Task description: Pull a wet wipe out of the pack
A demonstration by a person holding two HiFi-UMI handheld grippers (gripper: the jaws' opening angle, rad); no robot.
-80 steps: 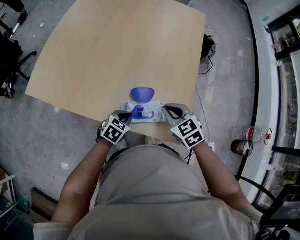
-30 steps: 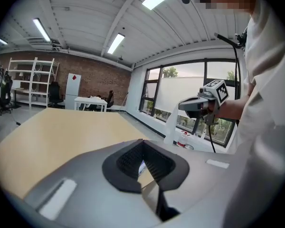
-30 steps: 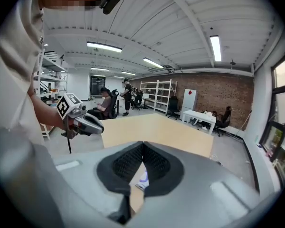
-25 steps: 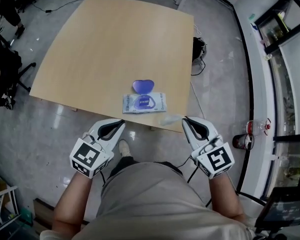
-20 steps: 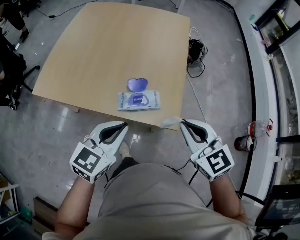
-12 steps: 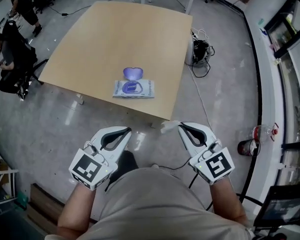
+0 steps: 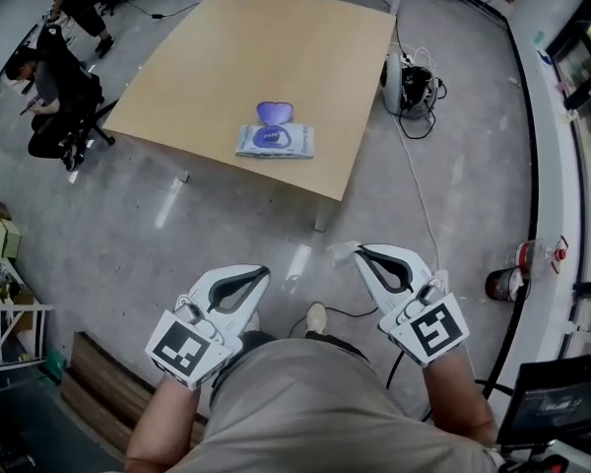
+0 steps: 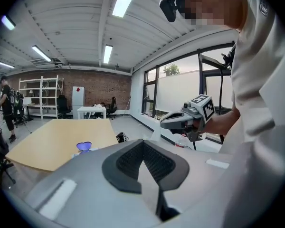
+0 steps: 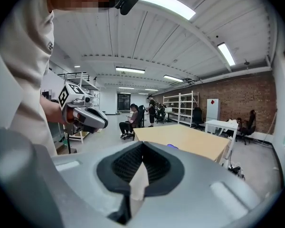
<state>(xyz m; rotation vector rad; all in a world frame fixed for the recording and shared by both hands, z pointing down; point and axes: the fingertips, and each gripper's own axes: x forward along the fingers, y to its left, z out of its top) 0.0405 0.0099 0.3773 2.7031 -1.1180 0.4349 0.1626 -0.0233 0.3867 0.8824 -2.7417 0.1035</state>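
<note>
The wet wipe pack [image 7: 276, 141] lies near the front edge of the wooden table [image 7: 227, 57], with its purple lid [image 7: 273, 112] flipped open. I stand well back from the table, both grippers over the floor. My right gripper [image 7: 360, 254] is shut on a white wet wipe [image 7: 341, 252]; in the right gripper view the wet wipe [image 9: 138, 184] sticks up between the dark pads. My left gripper [image 7: 261, 272] is shut with nothing in it, and its pads [image 8: 133, 158] meet at the tip. The pack's purple lid [image 8: 84, 146] shows small in the left gripper view.
A plastic bottle [image 7: 524, 258] and a dark cup [image 7: 497, 286] stand on the grey floor at the right. Cables and a bag [image 7: 414, 77] lie beside the table's right side. People sit on chairs [image 7: 59, 92] at the far left. A metal rack [image 7: 5, 333] stands lower left.
Both grippers have left the pack and drawn back from the table. The right one came away holding a wipe. The table and pack now lie much farther off.
</note>
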